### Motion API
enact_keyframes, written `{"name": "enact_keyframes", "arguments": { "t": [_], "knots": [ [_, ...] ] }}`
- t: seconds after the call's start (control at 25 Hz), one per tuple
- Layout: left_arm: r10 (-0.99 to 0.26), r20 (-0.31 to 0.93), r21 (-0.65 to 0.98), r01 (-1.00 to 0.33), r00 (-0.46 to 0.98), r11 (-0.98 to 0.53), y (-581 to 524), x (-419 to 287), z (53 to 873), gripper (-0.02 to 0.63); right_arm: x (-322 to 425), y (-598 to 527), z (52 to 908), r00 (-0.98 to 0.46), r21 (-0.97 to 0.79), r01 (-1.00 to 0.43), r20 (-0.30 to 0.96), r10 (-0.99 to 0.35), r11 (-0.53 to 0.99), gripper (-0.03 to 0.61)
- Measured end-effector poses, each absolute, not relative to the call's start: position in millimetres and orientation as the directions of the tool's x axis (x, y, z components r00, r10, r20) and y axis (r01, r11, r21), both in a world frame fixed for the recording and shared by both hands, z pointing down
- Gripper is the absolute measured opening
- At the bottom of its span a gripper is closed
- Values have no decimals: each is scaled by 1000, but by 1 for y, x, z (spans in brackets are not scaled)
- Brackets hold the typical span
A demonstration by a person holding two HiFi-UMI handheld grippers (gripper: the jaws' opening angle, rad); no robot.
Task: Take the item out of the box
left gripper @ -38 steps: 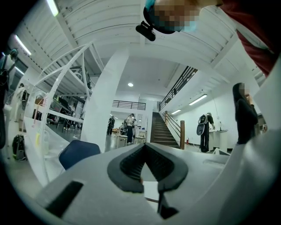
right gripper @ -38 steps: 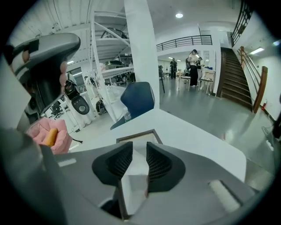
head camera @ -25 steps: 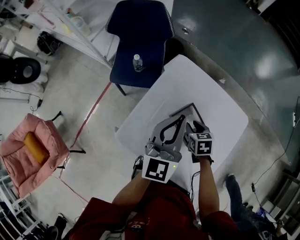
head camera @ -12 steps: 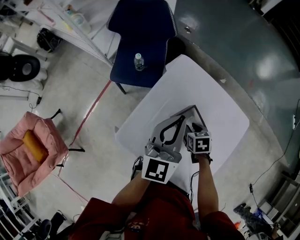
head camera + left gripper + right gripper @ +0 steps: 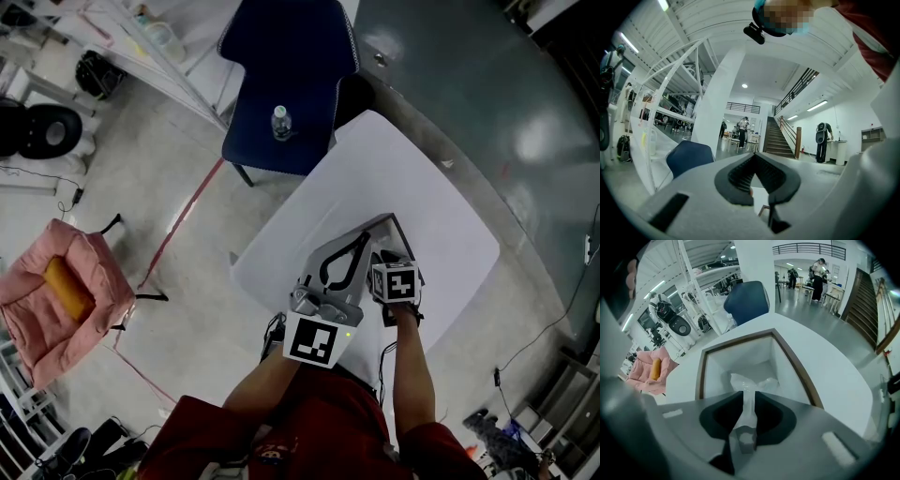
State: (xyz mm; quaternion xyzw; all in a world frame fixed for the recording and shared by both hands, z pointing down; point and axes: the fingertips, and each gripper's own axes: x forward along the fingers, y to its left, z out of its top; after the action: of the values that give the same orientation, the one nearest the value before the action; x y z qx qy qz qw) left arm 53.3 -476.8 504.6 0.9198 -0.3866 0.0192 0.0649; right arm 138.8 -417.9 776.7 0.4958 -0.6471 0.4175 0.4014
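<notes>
The right tongs (image 5: 749, 399) point steeply down into the open box (image 5: 700, 373). Their jaws have just been closing and now pinch the crumpled clear-wrapped item (image 5: 752, 382), which lies at the box's 6 o'clock end. The left tongs (image 5: 754, 155), pressed together and empty, hover level over the white table (image 5: 412, 178) at the right tongs' 9 o'clock.

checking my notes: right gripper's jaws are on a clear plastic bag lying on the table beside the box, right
Not beside it: the clear plastic bag lies inside the box. The right gripper, whose jaws have just been closing, does pinch it, as the right gripper view shows.
</notes>
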Motion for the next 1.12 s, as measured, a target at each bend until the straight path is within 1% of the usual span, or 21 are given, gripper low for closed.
{"name": "enact_keyframes", "arguments": {
  "t": [0.08, 0.32, 0.36, 0.76, 1.12],
  "knots": [
    [-708, 90, 102, -713, 701, -693, -476, 53, 506, 3, 140, -418, 777, -177, -133, -979, 934, -309, 157, 60],
    [-709, 84, 100, -714, 700, -693, -475, 54, 504, 3, 143, -418, 775, -159, -116, -982, 933, -321, 149, 29],
    [-708, 85, 98, -713, 701, -694, -475, 55, 504, 3, 145, -418, 774, -154, -112, -983, 932, -327, 145, 9],
    [-703, 75, 85, -707, 707, -702, -471, 59, 500, 3, 148, -418, 765, -155, -112, -984, 920, -361, 136, 3],
    [-696, 66, 67, -699, 715, -712, -461, 64, 491, 3, 147, -420, 744, -161, -110, -984, 892, -422, 142, 2]
  ]
}}
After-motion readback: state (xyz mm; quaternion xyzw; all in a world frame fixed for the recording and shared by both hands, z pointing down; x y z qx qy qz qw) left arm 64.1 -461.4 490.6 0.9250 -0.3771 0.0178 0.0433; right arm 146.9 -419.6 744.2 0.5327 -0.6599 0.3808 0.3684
